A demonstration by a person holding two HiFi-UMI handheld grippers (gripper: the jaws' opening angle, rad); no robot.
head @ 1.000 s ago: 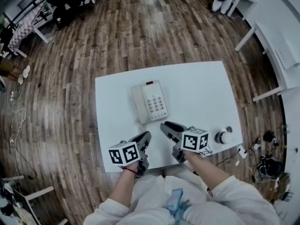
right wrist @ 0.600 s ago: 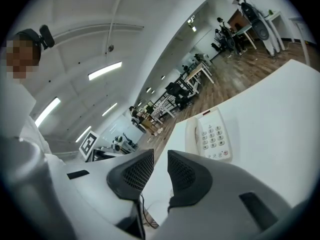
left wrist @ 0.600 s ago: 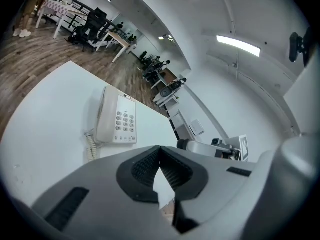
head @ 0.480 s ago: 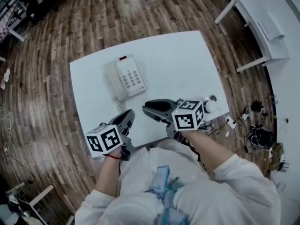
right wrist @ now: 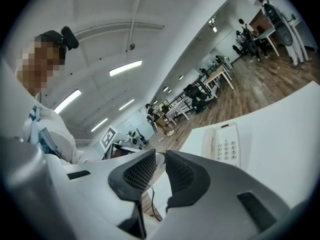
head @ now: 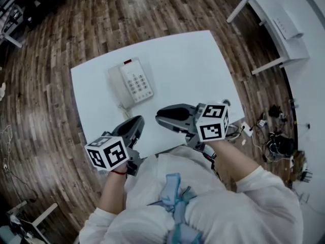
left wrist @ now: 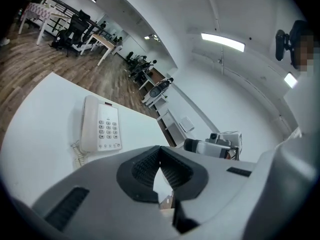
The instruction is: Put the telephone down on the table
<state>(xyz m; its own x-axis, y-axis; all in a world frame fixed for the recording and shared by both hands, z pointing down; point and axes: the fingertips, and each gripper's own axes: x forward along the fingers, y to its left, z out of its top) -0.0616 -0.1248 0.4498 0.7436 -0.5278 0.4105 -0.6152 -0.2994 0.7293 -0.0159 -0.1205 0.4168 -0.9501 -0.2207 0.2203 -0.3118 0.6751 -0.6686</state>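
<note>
The left gripper [left wrist: 160,156] is pressed fully closed with nothing in it: its ribbed pads meet at the tips, and only bare background shows below them. The right gripper [right wrist: 160,160] is also empty. Its jaws have just been closing and now stand a narrow slit apart, with only the room behind visible through the gap. In the head view both are held over the near edge of the table [head: 195,60], close in front of the person's body. The left one points away from the person, and the right one is angled across toward it, so the two sets of tips are near each other. Beyond them lies the telephone [head: 131,83], flat on the tabletop toward the far left part and clear of both grippers. A stretch of bare white surface separates it from the left gripper's tips, and the right gripper is farther off. Its handset [head: 118,87] sits on the cradle beside the keypad, and the coiled cord [left wrist: 77,152] trails off the near end. Judging by this, the putting-down step looks complete — the phone rests on its own and neither gripper touches it. The next move seems to call for little more than keeping both grippers clear of the phone and its cord — any low sweep toward the cord could drag it.
</note>
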